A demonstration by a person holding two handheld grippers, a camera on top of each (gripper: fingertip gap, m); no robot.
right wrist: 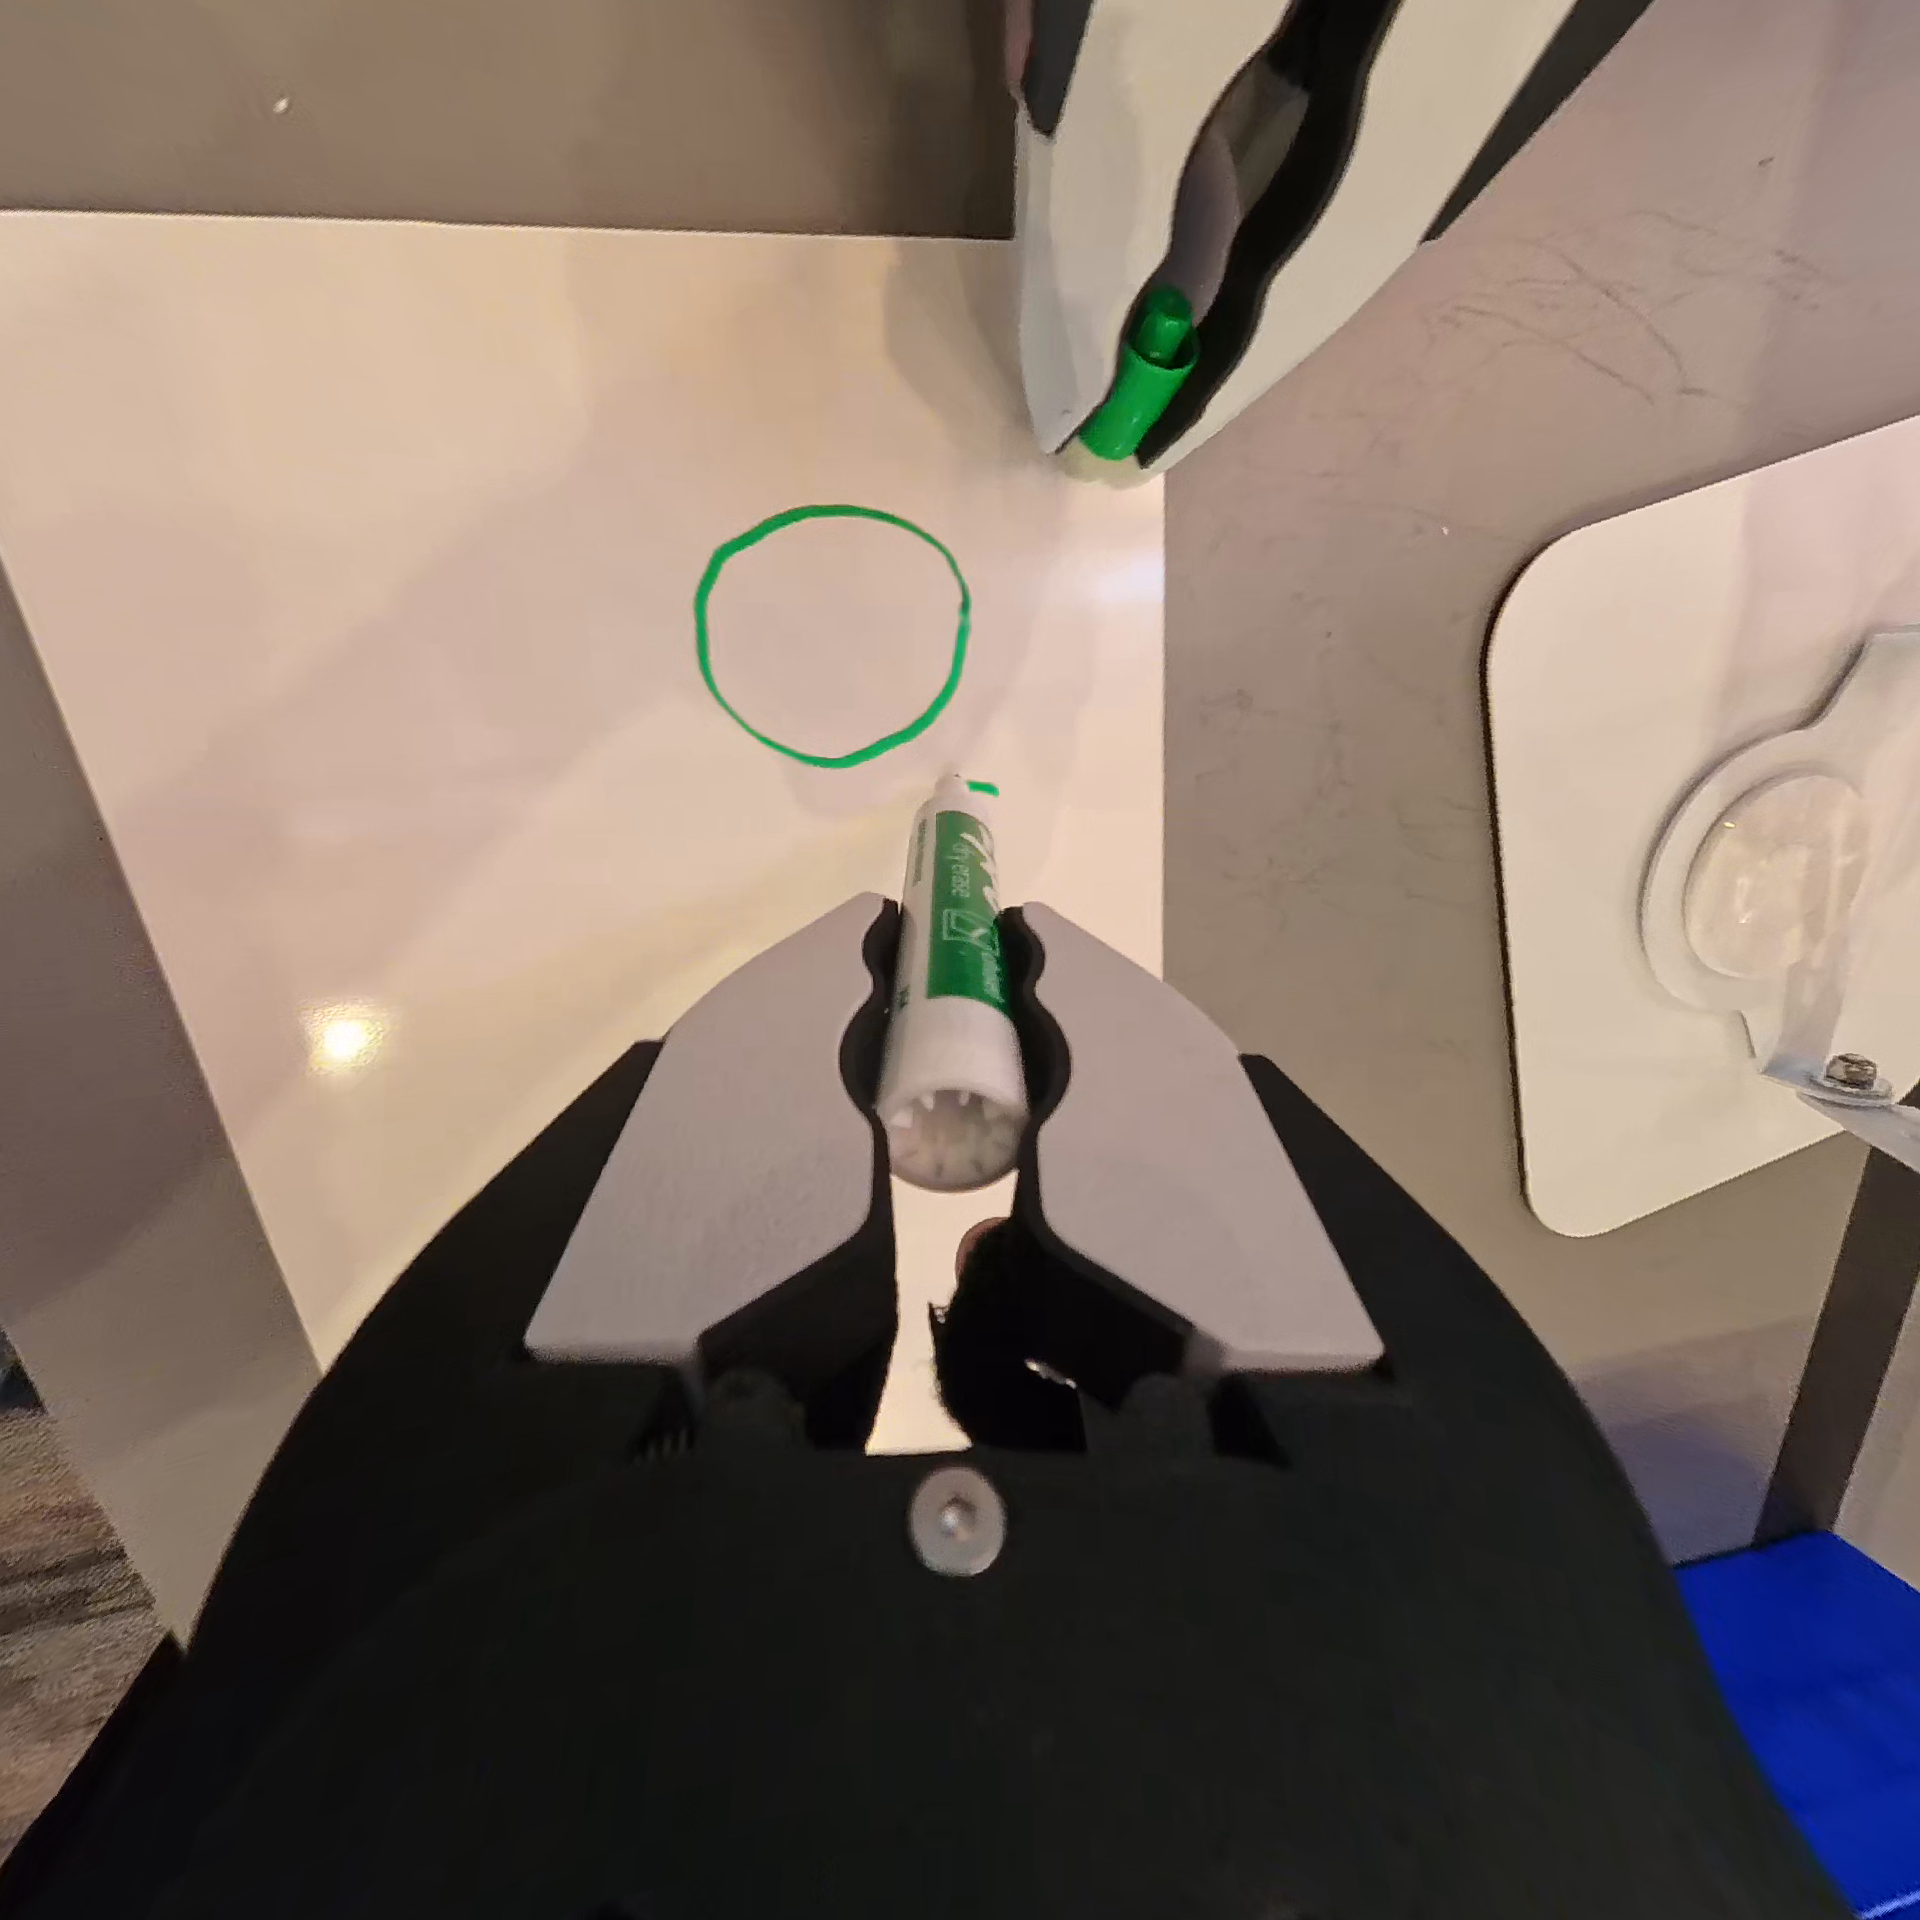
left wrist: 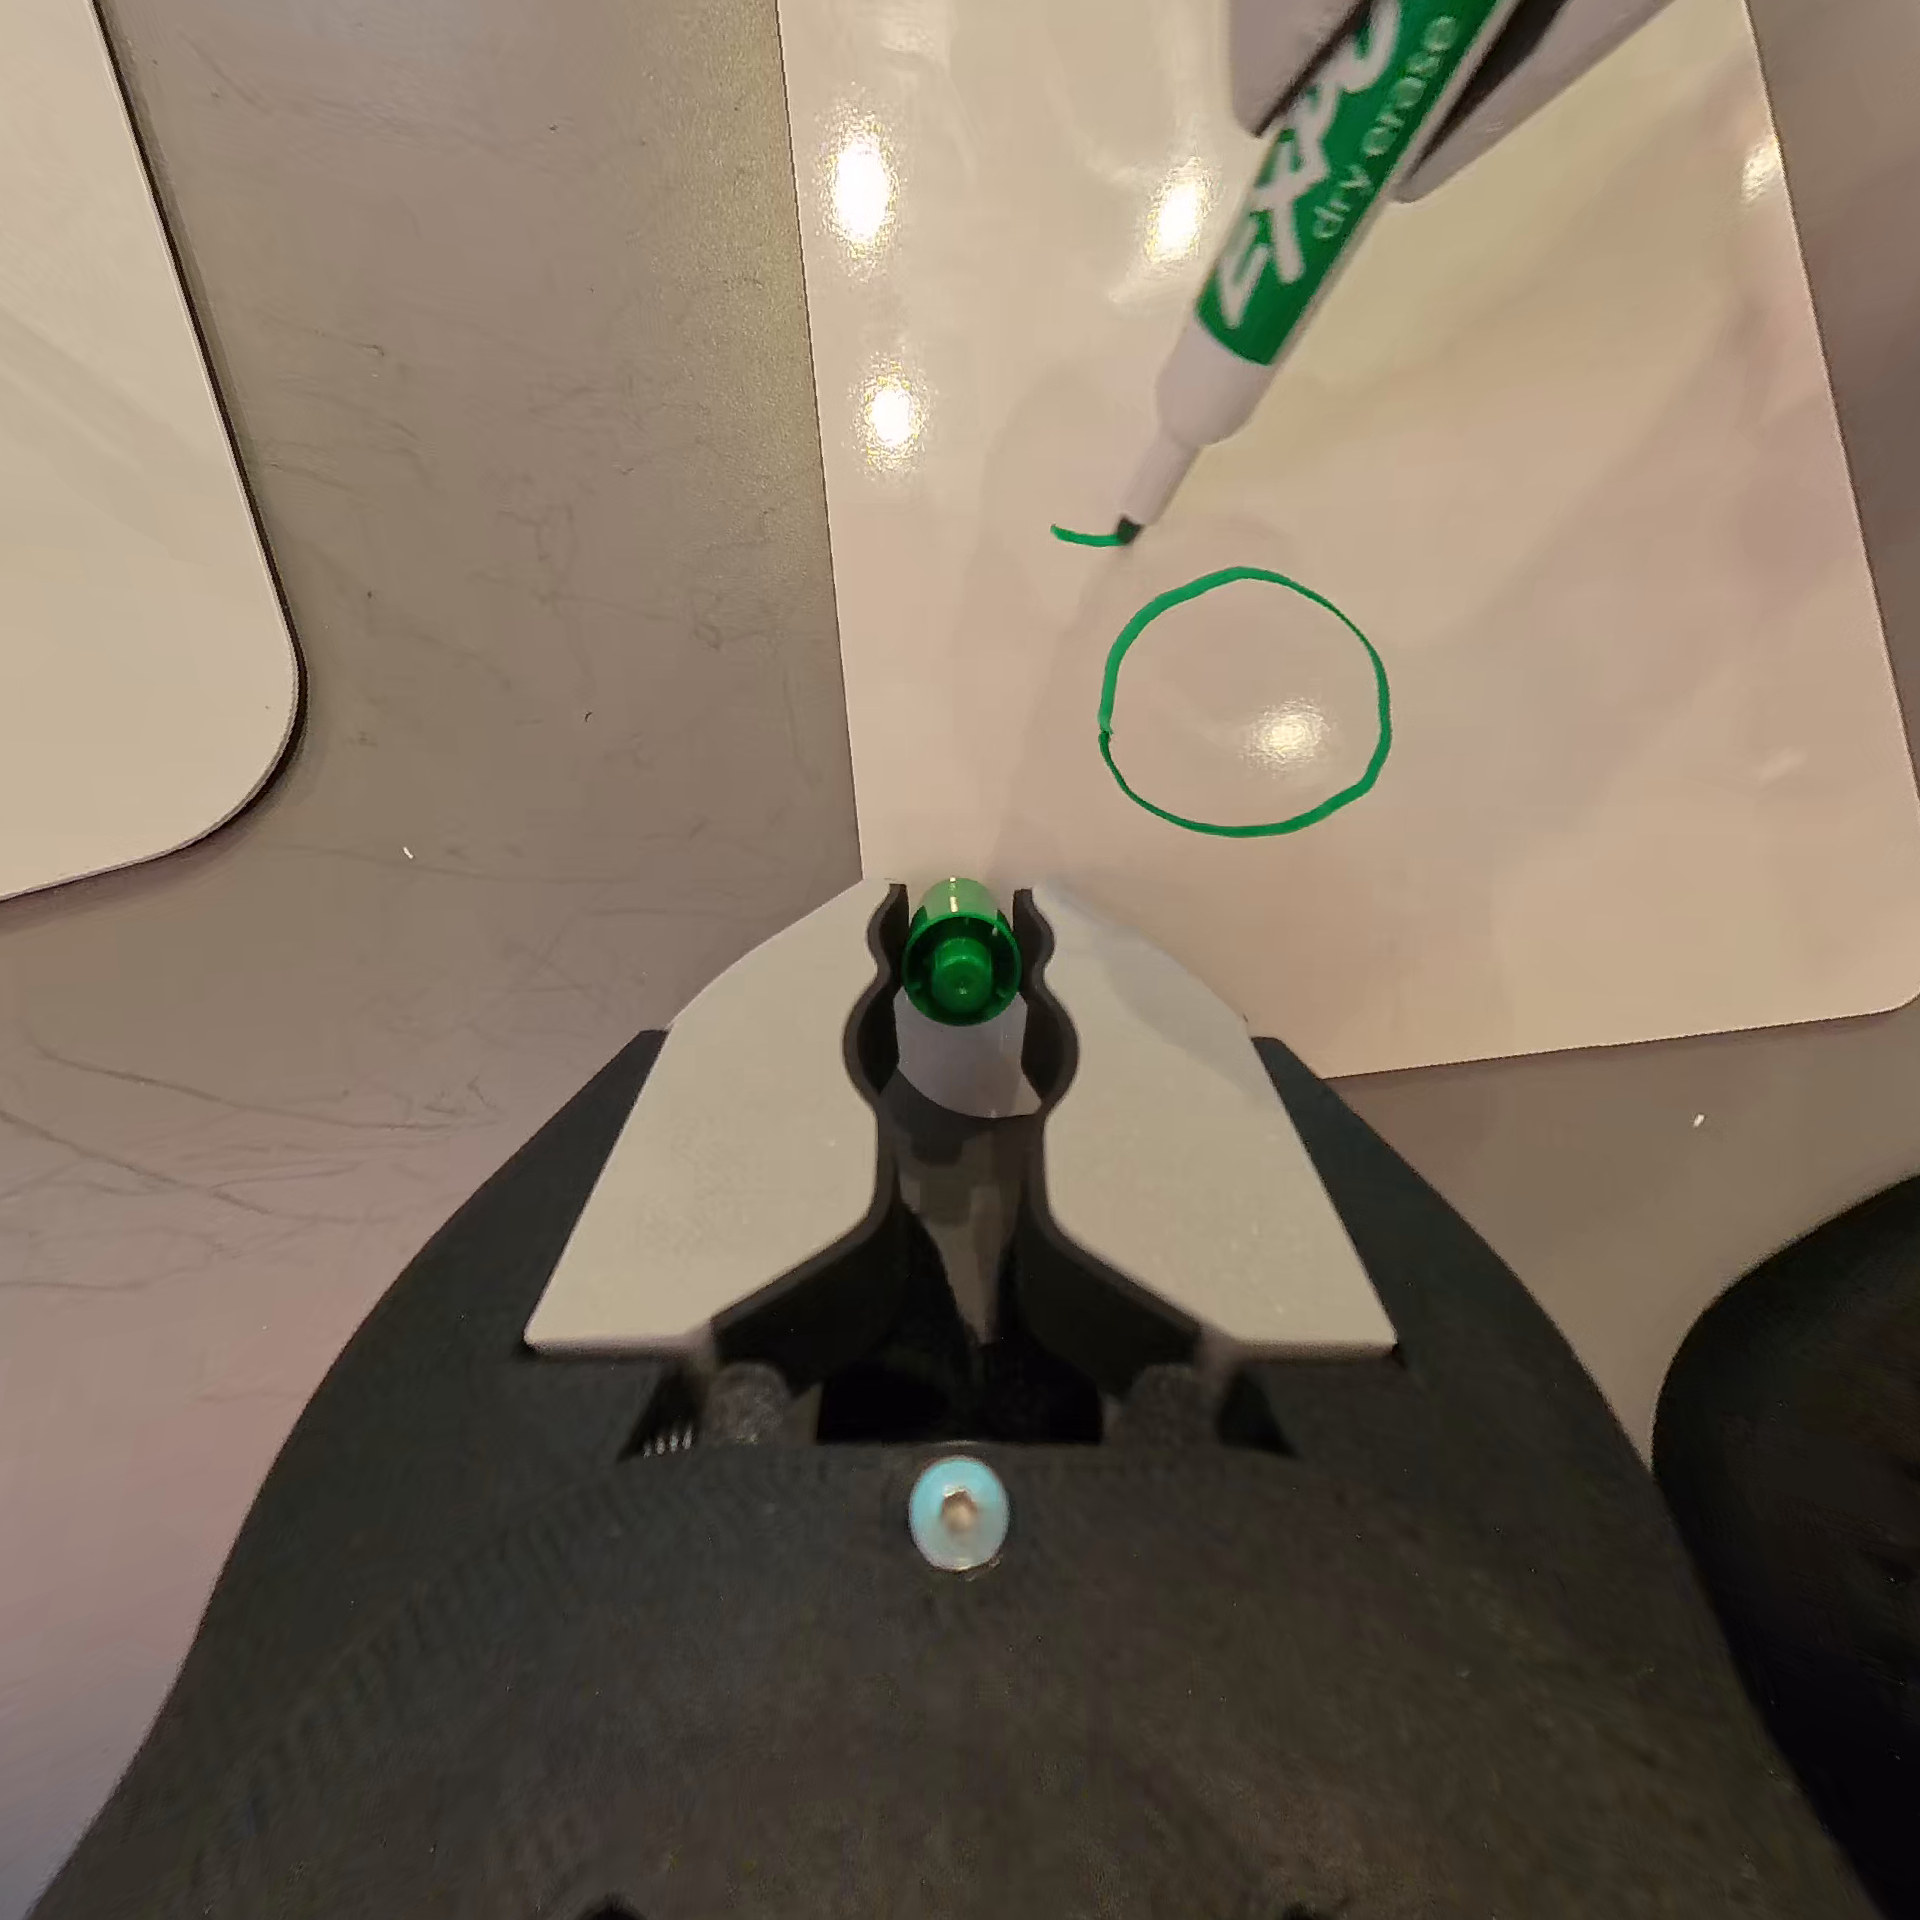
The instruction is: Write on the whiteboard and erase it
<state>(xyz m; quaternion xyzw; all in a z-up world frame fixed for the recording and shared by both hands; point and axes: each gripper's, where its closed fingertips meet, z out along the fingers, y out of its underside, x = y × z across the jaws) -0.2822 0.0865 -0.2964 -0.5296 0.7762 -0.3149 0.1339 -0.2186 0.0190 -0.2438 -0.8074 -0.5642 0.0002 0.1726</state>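
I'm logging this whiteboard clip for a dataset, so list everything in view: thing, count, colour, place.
Whiteboard: one, white, glossy, flat on the table.
Circle: one, green, drawn on the whiteboard.
Short stroke: one, green, at the marker tip, beside the circle.
Marker: one, white with green label, uncapped, tip on the whiteboard.
Cap: one, green, near the whiteboard's edge.
Second board: one, white, rounded corners, apart from the whiteboard.
Clear fitting: one, transparent, on the second board.
Table: one, grey, scuffed.
Blue patch: one, at the lower right edge of the right wrist view.
Left tool: grey fingers, closed on the cap.
Right tool: grey fingers, closed on the marker.
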